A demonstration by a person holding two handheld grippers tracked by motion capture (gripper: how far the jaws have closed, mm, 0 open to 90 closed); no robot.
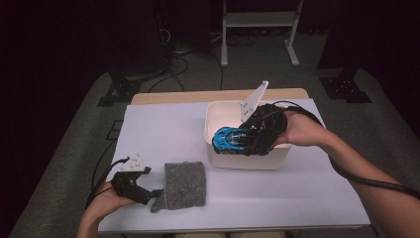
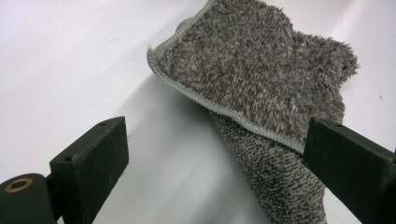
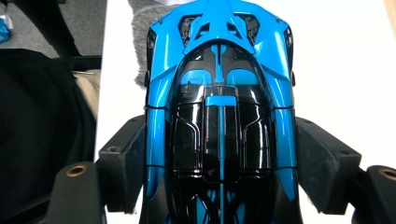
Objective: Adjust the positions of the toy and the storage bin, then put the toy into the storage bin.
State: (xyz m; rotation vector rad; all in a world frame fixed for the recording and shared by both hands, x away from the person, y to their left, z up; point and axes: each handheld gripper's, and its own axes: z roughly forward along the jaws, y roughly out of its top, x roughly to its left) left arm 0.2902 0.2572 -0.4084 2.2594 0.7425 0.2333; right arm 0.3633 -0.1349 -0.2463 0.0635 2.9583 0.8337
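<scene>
We see a bright tabletop [image 1: 163, 129] against a dark room; the high view is soft, and glare shines on the toy car [image 3: 219, 116] between the right claw's [image 3: 219, 154] jaws.

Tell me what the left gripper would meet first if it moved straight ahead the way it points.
Most likely the grey cloth: it lies just ahead of the open left gripper, its near end already reaching between the jaws.

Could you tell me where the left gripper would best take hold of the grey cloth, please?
Probably the cloth's raised stitched edge, taken from the left gripper's side. That corner lifts off the table while the rest lies flat, so one open jaw could likely slide beneath it.
</scene>
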